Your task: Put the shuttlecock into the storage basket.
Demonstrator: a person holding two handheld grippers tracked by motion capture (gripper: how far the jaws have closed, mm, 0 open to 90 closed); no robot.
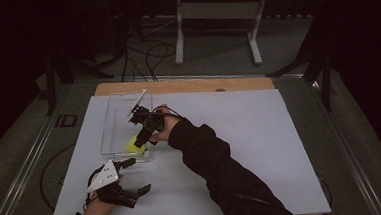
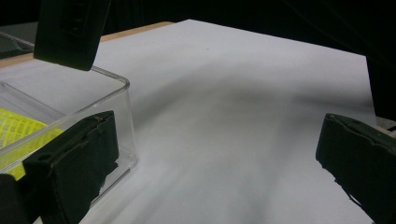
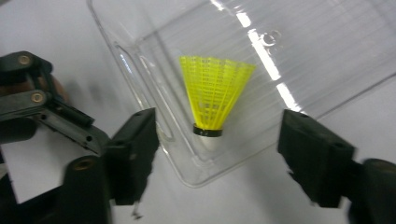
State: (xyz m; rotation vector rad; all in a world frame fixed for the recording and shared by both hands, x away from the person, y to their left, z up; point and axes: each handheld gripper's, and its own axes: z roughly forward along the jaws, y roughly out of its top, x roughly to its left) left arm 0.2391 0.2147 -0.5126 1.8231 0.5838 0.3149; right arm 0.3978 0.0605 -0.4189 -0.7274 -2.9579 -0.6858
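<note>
On the white bench [image 1: 241, 149], a clear plastic tray [image 1: 110, 123] is set near the left side, and a yellow shuttlecock [image 3: 215, 98] is seen lying inside it by the near corner. Above it the right tool [image 3: 217, 156] is held with jaws spread, nothing gripped or touched. Beside the tray, the left tool [image 2: 210, 163] is rested wide open and empty.

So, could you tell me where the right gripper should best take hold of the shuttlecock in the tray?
Probably at the black band above the white cork, coming straight down from above. The shuttlecock lies flat in a corner of the clear tray, whose walls block a sideways approach, and its yellow skirt looks soft. The right gripper already hangs open over it.
</note>
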